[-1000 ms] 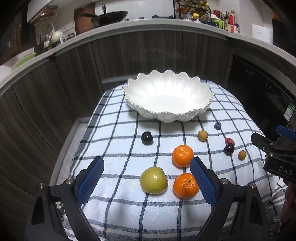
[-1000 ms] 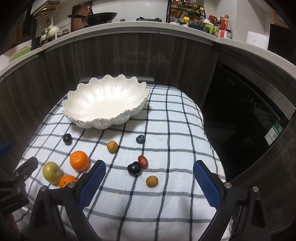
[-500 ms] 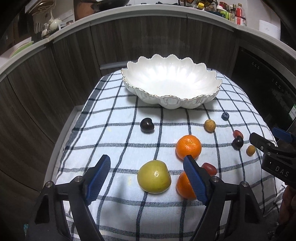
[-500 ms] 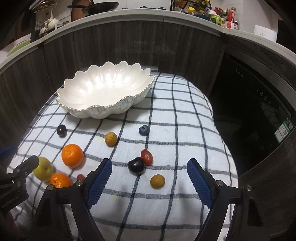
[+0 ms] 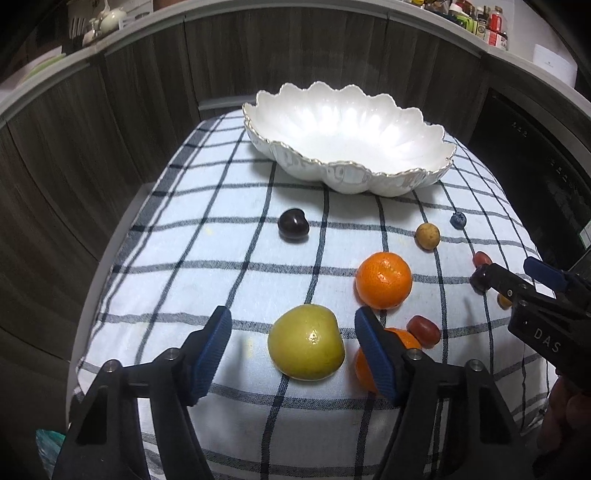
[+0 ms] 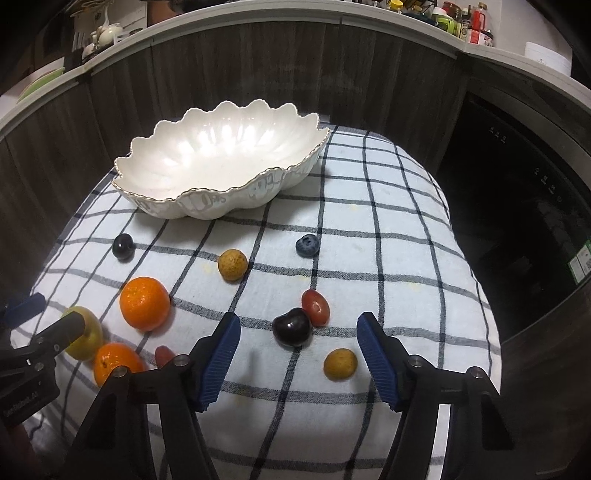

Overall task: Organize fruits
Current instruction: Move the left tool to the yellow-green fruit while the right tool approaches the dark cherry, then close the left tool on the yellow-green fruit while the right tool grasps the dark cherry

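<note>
A white scalloped bowl [image 5: 354,136] stands empty at the back of a checked cloth [image 5: 221,236]. My left gripper [image 5: 293,339] is open, its blue pads on either side of a green apple [image 5: 306,346]. Two oranges [image 5: 383,280] [image 5: 400,341], a red grape [image 5: 424,329] and a dark cherry [image 5: 293,223] lie nearby. My right gripper [image 6: 298,349] is open and low over a dark cherry [image 6: 292,327], a red grape [image 6: 315,306] and a small yellow fruit [image 6: 340,363]. A blueberry [image 6: 307,245] and another yellow fruit [image 6: 232,263] lie farther back.
Dark wood-grain cabinet fronts [image 6: 258,66] curve behind the cloth-covered stand. A dark appliance [image 6: 517,206] is on the right. A counter with jars [image 6: 461,22] runs above. The cloth drops off at its left, right and front edges.
Both grippers have moved forward and down toward the fruit. The left one now straddles the green apple. The right one now straddles the cherry and grape.
</note>
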Available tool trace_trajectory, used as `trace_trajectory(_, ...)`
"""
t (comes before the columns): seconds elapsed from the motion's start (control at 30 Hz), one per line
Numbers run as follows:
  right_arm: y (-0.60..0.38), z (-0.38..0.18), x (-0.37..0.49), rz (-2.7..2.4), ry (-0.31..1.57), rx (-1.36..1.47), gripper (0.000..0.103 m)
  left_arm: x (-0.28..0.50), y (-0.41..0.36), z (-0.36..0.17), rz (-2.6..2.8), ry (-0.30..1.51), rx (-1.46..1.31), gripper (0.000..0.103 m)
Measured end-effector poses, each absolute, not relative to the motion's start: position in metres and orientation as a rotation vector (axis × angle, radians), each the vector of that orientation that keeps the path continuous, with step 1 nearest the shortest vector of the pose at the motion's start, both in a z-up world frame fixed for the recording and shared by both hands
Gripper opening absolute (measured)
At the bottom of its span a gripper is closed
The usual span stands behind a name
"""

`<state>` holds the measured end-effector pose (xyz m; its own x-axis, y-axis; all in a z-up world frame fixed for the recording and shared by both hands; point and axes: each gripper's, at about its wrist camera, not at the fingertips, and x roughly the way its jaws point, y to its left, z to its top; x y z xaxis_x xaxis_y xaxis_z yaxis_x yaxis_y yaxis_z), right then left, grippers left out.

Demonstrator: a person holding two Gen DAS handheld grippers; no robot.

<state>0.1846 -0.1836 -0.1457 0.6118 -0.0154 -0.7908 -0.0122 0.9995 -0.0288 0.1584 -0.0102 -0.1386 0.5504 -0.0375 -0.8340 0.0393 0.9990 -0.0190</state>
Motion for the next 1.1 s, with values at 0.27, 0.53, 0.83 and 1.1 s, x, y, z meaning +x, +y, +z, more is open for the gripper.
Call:
trace_trajectory(0.27, -0.182, -0.154, 0.193, -0.007, 0.94, -0.033, 0.061, 0.162, -0.01, -0.145, -0.058, 1.01, -0.022, 0.067)
trace_trajectory(0.53, -0.179, -0.164, 0.2, -0.007, 0.969, -0.04, 0.049, 0.166, -0.006, -0.156, -0.066, 1.049, -0.054, 0.057)
trace_trajectory(0.83, -0.18, -0.175, 0.206, -0.01, 1.006, -0.039, 0.04, 0.168, -0.009, -0.162, -0.101, 1.065, -0.068, 0.047)
trace_trajectory(1.1, -0.181, -0.179, 0.208, 0.003, 1.019, -0.021, 0.03, 0.167, -0.009, -0.162, -0.105, 1.061, -0.077, 0.046)
